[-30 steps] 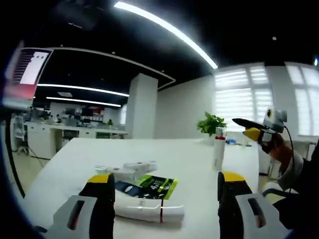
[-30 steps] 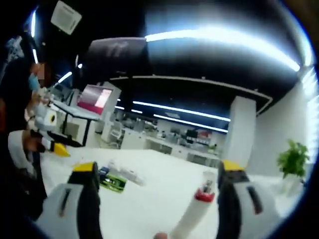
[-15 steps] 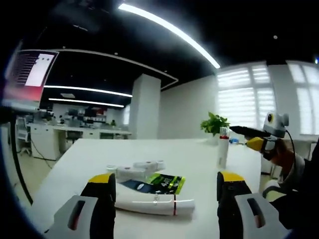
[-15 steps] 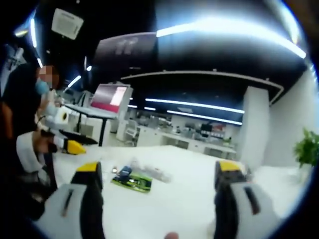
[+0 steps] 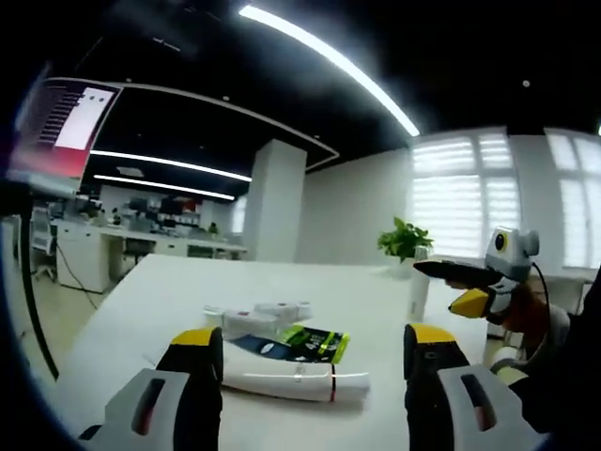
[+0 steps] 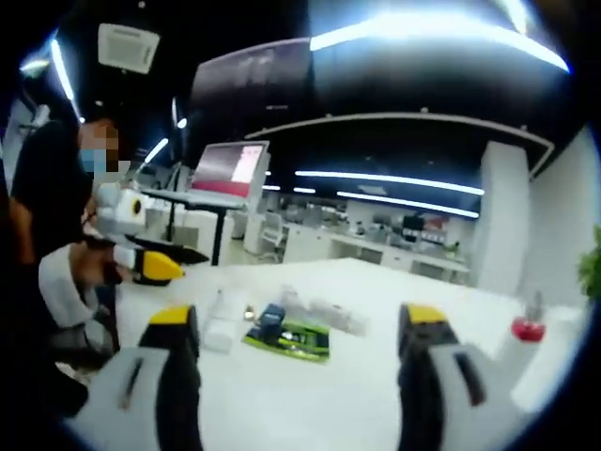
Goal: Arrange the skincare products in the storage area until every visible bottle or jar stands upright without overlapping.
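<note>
white tube [image 5: 296,380] lying flat, smooth plastic | glossy green sachet [image 5: 310,343] | both grippers' fingers apart

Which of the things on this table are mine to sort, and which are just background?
To sort:
white tube lying flat
green sachet
small white jars
upright bottle with red band

Background:
potted plant
monitor

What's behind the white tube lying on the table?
Behind the white tube lies a green and black sachet, then small white jars. The tube covers the sachet's near edge.
</note>
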`<state>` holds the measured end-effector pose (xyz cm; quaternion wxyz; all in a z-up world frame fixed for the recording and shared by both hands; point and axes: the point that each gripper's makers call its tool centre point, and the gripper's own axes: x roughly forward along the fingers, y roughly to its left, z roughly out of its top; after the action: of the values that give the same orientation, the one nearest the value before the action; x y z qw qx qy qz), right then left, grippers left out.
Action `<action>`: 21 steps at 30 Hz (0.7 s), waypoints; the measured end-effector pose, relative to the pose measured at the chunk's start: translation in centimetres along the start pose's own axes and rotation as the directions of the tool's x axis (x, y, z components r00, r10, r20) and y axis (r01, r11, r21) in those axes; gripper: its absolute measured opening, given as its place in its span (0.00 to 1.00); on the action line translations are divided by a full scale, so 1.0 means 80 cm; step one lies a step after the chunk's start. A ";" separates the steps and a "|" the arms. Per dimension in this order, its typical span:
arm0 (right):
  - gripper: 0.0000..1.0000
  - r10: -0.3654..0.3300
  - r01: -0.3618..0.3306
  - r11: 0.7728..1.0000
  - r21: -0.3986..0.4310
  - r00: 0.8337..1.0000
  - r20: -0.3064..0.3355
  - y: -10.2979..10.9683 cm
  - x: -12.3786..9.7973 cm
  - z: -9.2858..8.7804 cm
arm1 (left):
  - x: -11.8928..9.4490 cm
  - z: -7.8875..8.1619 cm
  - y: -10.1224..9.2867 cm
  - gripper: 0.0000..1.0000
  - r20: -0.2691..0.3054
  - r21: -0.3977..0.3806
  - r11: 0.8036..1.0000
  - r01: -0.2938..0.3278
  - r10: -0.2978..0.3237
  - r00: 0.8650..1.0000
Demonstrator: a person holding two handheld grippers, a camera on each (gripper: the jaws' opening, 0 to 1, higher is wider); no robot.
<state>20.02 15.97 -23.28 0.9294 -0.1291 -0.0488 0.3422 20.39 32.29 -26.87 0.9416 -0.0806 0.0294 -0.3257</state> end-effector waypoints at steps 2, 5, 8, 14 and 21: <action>0.78 0.012 -0.012 1.000 0.009 1.000 -0.001 0.004 0.007 -0.001 | 0.000 -0.002 0.001 0.79 -0.004 0.004 1.000 0.000 0.000 1.000; 0.79 0.037 -0.037 0.999 0.026 0.999 0.008 0.014 0.020 -0.001 | 0.001 -0.006 0.008 0.79 -0.010 -0.008 1.000 -0.007 0.007 1.000; 0.77 0.051 -0.051 0.998 0.021 0.998 0.021 0.017 0.032 -0.003 | -0.001 -0.003 0.011 0.79 0.004 -0.017 1.000 -0.015 0.015 1.000; 0.74 0.085 -0.086 0.995 0.049 0.996 0.017 0.028 0.054 -0.017 | -0.002 -0.002 0.014 0.79 0.006 -0.014 1.000 -0.021 0.021 1.000; 0.72 0.126 -0.125 0.990 0.057 0.992 -0.002 0.051 0.065 -0.033 | -0.002 -0.004 0.016 0.79 0.000 -0.014 1.000 -0.027 0.027 1.000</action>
<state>21.89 21.76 -26.94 0.9095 -0.1064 -0.0280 0.4009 21.03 33.37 -27.37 0.9453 -0.0866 0.0328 -0.3128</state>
